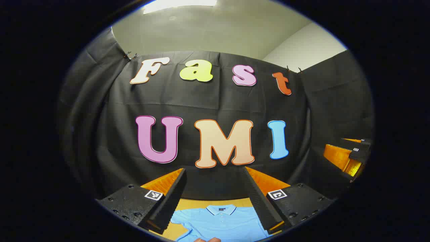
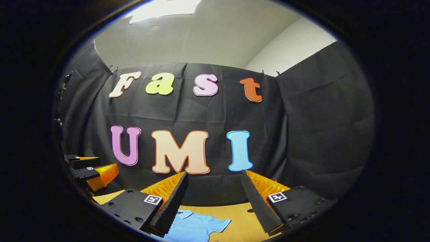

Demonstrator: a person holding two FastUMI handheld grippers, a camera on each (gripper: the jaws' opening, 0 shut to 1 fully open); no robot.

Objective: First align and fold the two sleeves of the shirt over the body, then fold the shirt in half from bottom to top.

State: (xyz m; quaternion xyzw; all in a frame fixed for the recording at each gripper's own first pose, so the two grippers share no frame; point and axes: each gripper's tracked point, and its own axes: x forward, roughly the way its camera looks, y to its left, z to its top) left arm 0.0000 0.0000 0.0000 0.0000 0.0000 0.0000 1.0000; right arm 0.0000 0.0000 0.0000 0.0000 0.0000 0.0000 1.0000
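A light blue polo shirt [image 1: 221,223] lies flat on the wooden table [image 1: 198,203], collar [image 1: 220,209] toward the booth wall. My left gripper [image 1: 214,169] hovers above it, open, with nothing between its fingers; the shirt's chest shows low between them. In the right gripper view, one short sleeve and shoulder of the shirt [image 2: 196,227] show below my right gripper [image 2: 214,172], which is also open and empty, held above the table. Each gripper sees the other off to the side: the right gripper [image 1: 352,154] and the left gripper [image 2: 89,169]. The shirt's lower part is out of sight.
The black cloth wall [image 1: 215,101] closes off the back and both sides of the table. Bare wood [image 2: 238,215] lies to the right of the sleeve. Part of a hand [image 1: 208,239] shows at the bottom edge of the left gripper view.
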